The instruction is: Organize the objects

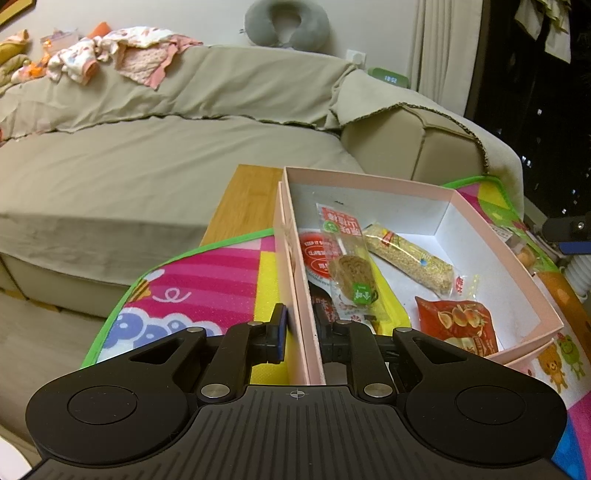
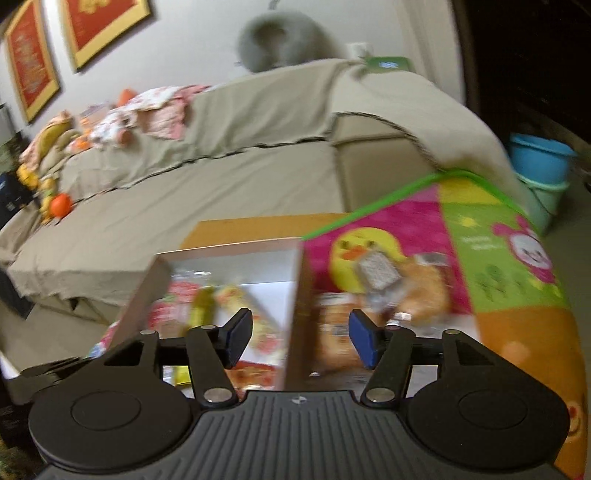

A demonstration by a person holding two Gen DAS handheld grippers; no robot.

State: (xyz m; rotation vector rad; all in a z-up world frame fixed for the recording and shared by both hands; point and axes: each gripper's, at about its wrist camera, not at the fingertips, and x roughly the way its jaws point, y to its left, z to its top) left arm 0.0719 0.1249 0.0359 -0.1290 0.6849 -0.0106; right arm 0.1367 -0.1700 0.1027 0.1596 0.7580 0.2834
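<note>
A pink box (image 1: 458, 195) with a white inside stands on a colourful play mat (image 1: 207, 280). It holds several snack packets: a sesame bar (image 1: 410, 260), a red packet (image 1: 458, 325) and a clear packet with a brown biscuit (image 1: 351, 273). My left gripper (image 1: 301, 332) is shut on the box's left wall, one finger outside, one inside. My right gripper (image 2: 299, 338) is open and straddles the box's right wall (image 2: 299, 295). Bread packets (image 2: 402, 288) lie on the mat just right of the box. The right wrist view is blurred.
The mat covers a wooden table (image 1: 247, 199). A beige sofa (image 1: 147, 166) with clothes (image 1: 110, 55) and a grey neck pillow (image 1: 288, 22) runs behind it. Blue and green tubs (image 2: 543, 166) stand on the floor at the right.
</note>
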